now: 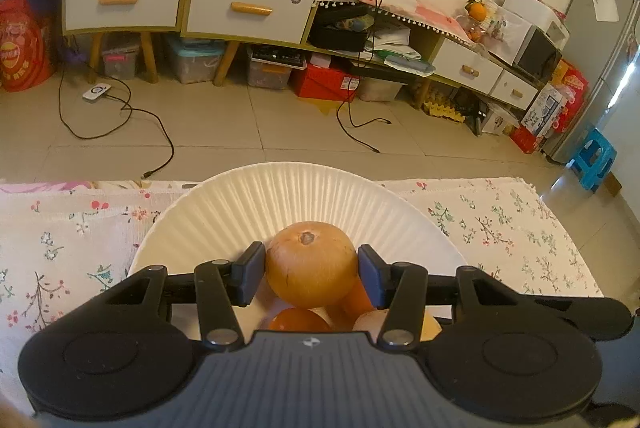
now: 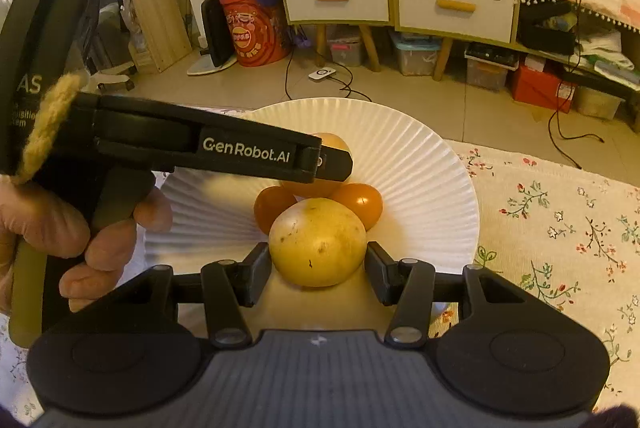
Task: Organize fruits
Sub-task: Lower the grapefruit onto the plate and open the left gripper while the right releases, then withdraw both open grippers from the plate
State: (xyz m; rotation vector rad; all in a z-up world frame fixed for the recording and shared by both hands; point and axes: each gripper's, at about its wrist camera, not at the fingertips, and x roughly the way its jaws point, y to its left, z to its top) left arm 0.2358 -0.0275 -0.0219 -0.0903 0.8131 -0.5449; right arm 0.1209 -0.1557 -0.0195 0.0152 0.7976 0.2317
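Note:
A white fluted paper plate [image 1: 280, 195] [image 2: 420, 167] lies on the floral tablecloth. My left gripper [image 1: 311, 272] is shut on a round tan-orange fruit [image 1: 310, 256], held just over the plate. In the right wrist view that gripper [image 2: 332, 163] comes in from the left, in a person's hand [image 2: 60, 228], and hides most of its fruit [image 2: 334, 139]. My right gripper [image 2: 318, 268] is shut on a yellow speckled fruit [image 2: 317, 244] at the plate's near edge. Two small orange fruits [image 2: 272, 205] [image 2: 360, 203] rest on the plate between the held fruits.
The floral tablecloth [image 2: 560, 228] spreads to the right of the plate. Its far edge [image 1: 480, 183] drops to a tiled floor with loose cables [image 1: 120, 107]. A low cabinet [image 1: 248, 7] with boxes under it lines the wall, and a blue stool [image 1: 592, 159] stands at the right.

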